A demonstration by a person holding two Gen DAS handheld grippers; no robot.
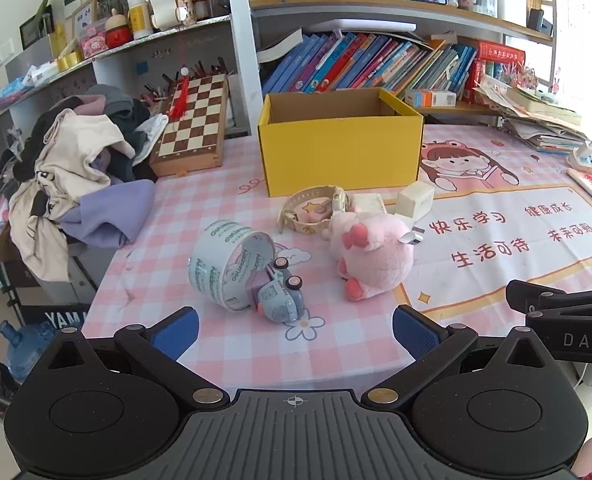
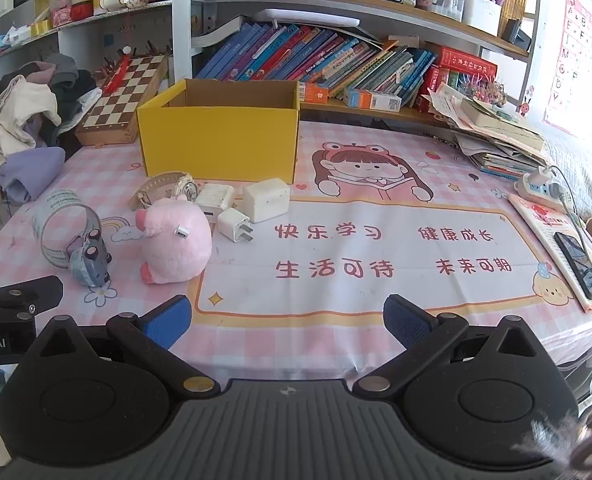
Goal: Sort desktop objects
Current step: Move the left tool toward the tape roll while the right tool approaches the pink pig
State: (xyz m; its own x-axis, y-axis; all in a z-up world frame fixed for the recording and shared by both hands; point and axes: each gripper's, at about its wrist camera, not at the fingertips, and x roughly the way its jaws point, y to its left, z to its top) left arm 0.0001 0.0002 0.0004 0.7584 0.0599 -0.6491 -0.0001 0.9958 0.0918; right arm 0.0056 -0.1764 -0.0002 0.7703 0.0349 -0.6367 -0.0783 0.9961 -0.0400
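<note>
Both hand-held grippers, left (image 1: 296, 330) and right (image 2: 288, 320), hang released, holding nothing. Toy car (image 1: 282, 296) leans on tape roll (image 1: 226, 264), front-left of yellow box (image 1: 341, 142); grabbing either prob. tips the other. Plush pig (image 1: 369, 254) in front of box, squashy.

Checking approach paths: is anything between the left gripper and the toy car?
Nothing visible. The left gripper is open, with bare tablecloth up to the toy car. The car lies on its side against the tape roll, which is behind it, not in front.
</note>
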